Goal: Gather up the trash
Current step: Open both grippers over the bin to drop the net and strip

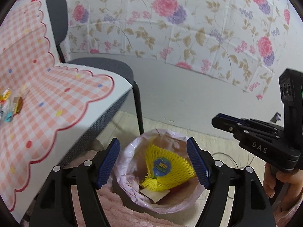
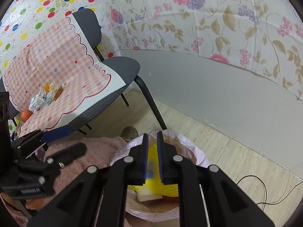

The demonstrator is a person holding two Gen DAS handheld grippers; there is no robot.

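Observation:
A bin lined with a pink bag point(image 1: 130, 147) stands on the floor below both grippers; it also shows in the right wrist view point(image 2: 191, 145). Inside lies a yellow foam fruit net point(image 1: 166, 168) with a blue sticker, over some paper scraps. My left gripper point(image 1: 153, 162) is open and empty above the bin. My right gripper point(image 2: 152, 157) is nearly shut with a narrow gap and holds nothing; the net point(image 2: 151, 185) lies beneath it. More trash sits on the chair: a small white carton point(image 2: 38, 100), wrappers point(image 2: 55, 92) and an orange point(image 2: 26, 115).
A grey chair point(image 2: 121, 66) with a pink checked mat point(image 2: 56, 60) stands left of the bin. A pink fluffy rug point(image 2: 98, 147) lies by the bin. A black cable point(image 2: 263, 189) runs on the floor at right. Floral sheets cover the wall.

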